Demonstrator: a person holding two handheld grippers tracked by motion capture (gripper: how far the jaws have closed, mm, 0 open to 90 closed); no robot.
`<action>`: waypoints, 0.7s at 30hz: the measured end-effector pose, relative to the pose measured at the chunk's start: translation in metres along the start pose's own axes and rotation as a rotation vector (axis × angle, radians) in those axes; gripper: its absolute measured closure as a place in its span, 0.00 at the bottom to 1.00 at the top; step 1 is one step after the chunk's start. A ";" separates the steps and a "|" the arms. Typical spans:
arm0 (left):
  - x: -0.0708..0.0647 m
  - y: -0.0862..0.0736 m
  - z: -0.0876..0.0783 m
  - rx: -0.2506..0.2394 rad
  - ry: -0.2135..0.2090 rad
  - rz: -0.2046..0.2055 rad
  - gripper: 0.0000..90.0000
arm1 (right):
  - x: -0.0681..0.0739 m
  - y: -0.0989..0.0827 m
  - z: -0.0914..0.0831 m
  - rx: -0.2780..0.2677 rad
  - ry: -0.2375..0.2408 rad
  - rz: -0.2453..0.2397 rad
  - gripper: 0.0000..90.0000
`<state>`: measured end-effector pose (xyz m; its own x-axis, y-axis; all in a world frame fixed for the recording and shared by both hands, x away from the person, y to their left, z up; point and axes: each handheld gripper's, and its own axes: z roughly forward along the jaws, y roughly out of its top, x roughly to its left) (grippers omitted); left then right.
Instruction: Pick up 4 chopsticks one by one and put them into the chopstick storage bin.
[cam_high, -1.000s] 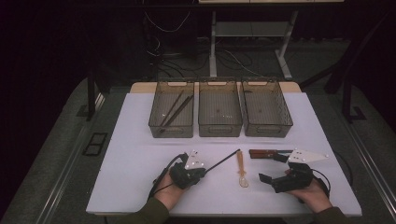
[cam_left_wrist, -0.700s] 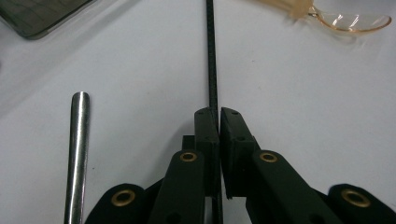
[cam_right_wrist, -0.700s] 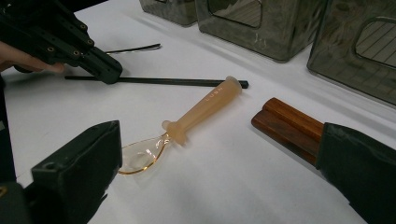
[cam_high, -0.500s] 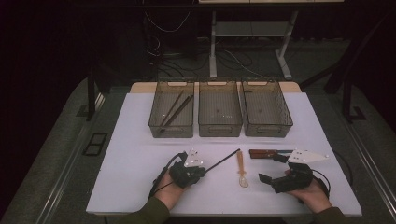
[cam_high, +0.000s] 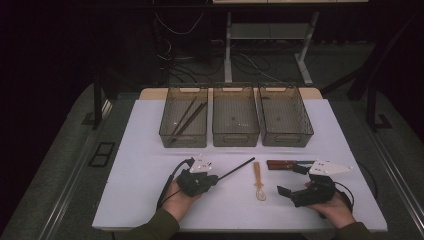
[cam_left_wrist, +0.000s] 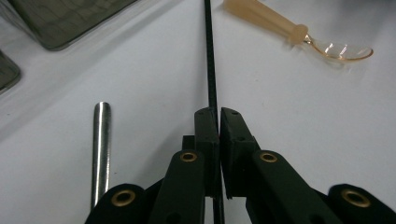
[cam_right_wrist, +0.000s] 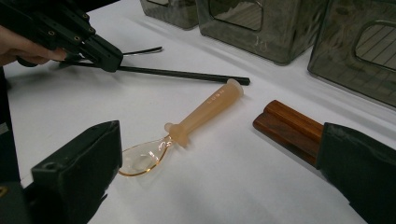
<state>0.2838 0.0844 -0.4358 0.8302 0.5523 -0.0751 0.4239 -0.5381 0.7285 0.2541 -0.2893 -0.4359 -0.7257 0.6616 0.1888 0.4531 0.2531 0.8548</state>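
While the left-hand bin (cam_high: 183, 123) at the far side of the white table (cam_high: 140, 165) already holds a few dark sticks, the left gripper (cam_high: 212, 178) sits near the front edge with its jaws pressed together on one end of a thin black chopstick (cam_high: 237, 169), which runs out from the pinch toward the middle of the table; most of its length lies low over the surface, and I cannot tell whether the far tip touches. It looks light, stiff and smooth, so a grip this far toward the end may let it swing or slip; a hold nearer the middle would steady it. Just beside that gripper lies a silvery metal handle (cam_left_wrist: 101, 149). Next along is a pale plastic spoon (cam_high: 258, 179) with a clear bowl, lying flat and apart from the chopstick. Beyond it rests a pair of brown wooden handles (cam_high: 279, 164). At the right, the right gripper (cam_high: 292, 180) stands with its jaws spread wide and nothing between them, near the spoon's bowl.
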 end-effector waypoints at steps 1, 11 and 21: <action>0.000 0.000 -0.001 -0.013 -0.004 -0.014 0.96 | 0.000 0.000 0.000 0.000 -0.001 0.000 0.01; 0.006 0.002 -0.009 -0.037 -0.038 -0.007 0.96 | 0.000 0.000 0.000 0.000 0.001 -0.003 0.01; 0.009 0.005 -0.020 -0.076 -0.069 -0.010 0.96 | 0.000 0.001 -0.001 -0.010 -0.003 -0.009 0.01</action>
<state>0.2860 0.0992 -0.4194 0.8499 0.5113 -0.1276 0.4063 -0.4815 0.7766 0.2541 -0.2898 -0.4348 -0.7283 0.6612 0.1799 0.4414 0.2520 0.8612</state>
